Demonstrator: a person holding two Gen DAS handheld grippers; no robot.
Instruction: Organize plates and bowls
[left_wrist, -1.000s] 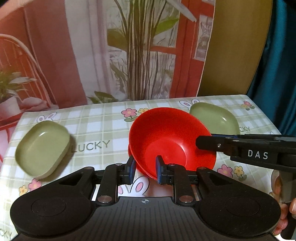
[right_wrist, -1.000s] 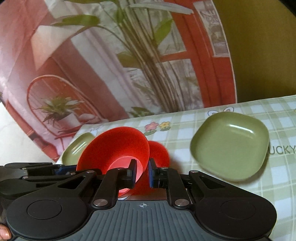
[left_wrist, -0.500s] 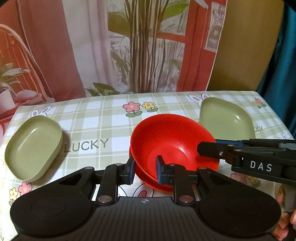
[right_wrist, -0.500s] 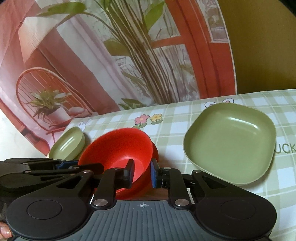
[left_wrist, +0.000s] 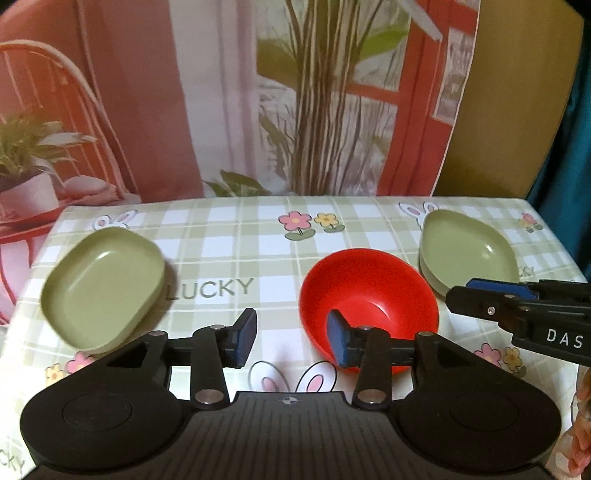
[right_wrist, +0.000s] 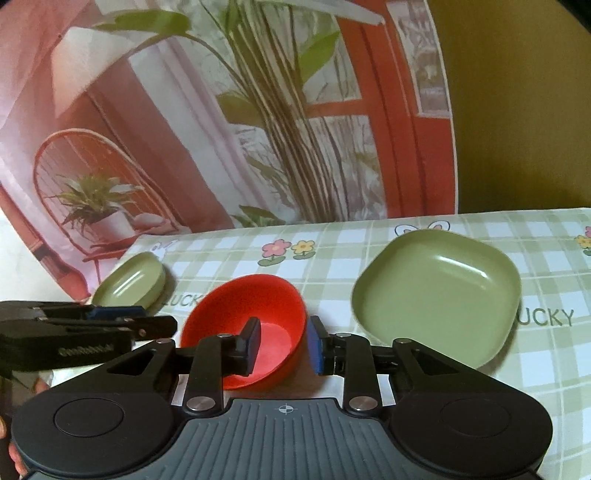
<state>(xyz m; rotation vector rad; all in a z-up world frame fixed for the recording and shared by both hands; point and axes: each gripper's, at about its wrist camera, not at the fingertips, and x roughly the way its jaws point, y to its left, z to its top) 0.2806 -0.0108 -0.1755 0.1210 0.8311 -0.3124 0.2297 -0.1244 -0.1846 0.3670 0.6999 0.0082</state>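
Soft, even indoor light, moderately bright, pale glare streaks inside the right green plate (right_wrist: 437, 295) and on the red bowl (left_wrist: 367, 299), a soft shadow beside the left green plate (left_wrist: 101, 286), fisheye bending at the edges, dark corners, slightly blurred backdrop (right_wrist: 221, 129).

Both views sit low and close over the near edge of the worktop (left_wrist: 258, 236), facing the backdrop (right_wrist: 258, 129). The left looks from the left, the right from the right; both share the red bowl (left_wrist: 369, 291) and both green dishes.
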